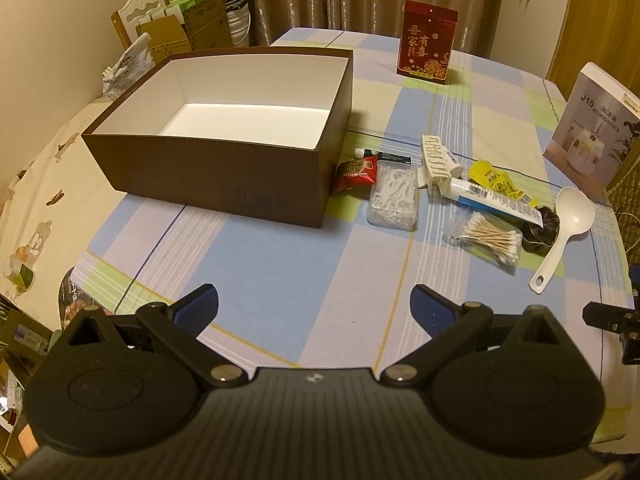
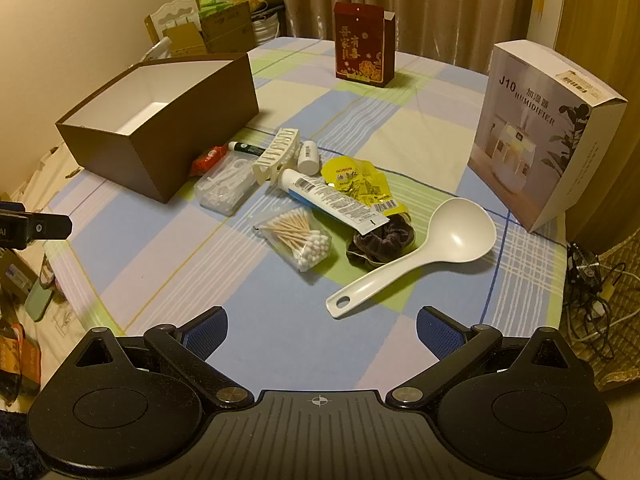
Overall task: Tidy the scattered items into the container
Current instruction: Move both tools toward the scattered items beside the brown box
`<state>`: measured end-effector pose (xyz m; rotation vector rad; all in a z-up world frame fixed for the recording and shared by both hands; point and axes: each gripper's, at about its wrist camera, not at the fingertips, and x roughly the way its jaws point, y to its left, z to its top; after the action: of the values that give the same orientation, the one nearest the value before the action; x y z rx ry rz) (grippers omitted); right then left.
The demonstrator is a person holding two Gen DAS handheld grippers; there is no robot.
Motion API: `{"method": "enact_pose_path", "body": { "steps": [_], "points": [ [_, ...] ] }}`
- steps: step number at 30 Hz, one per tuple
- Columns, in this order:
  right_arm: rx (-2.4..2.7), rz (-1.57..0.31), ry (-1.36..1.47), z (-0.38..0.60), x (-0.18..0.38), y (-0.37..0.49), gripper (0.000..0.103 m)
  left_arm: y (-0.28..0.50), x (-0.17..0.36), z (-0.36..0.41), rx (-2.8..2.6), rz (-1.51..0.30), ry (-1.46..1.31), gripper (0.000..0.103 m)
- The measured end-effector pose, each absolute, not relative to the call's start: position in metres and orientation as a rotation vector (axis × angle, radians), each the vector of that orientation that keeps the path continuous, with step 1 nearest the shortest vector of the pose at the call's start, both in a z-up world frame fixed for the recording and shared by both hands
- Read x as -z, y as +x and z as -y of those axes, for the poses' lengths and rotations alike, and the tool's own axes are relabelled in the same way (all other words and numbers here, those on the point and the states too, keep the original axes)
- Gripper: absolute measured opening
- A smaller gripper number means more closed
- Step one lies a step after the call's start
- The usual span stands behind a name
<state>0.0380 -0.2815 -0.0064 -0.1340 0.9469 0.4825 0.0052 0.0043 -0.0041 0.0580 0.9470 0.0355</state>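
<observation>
wall: plain cream wall (image 1: 60,20) at left | window side: beige-brown curtains (image 2: 440,0) behind the far table edge | table: checked pastel tablecloth (image 1: 280,280) | far-left corner: white chair (image 1: 138,12) stacked with cardboard boxes (image 1: 204,20) | light: warm, dim

This is a room in a home. Ahead of the fingers, a checked cloth (image 2: 280,344) covers the table, curtains (image 2: 420,8) hang behind, and a humidifier box (image 2: 540,132) stands to the right.
</observation>
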Motion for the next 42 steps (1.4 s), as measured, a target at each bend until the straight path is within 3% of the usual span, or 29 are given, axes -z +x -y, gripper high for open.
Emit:
{"method": "enact_pose_path", "body": {
  "steps": [16, 42],
  "points": [
    [-0.482, -0.964, -0.116, 0.283, 0.01, 0.048, 0.103, 0.017, 0.008, -0.003, -0.025, -0.964, 0.052, 0.101],
    [-0.408, -1.003, 0.25, 0.35, 0.034, 0.077, 0.103, 0.054, 0.034, 0.023, 0.212, -0.929, 0.071, 0.098]
  ]
}}
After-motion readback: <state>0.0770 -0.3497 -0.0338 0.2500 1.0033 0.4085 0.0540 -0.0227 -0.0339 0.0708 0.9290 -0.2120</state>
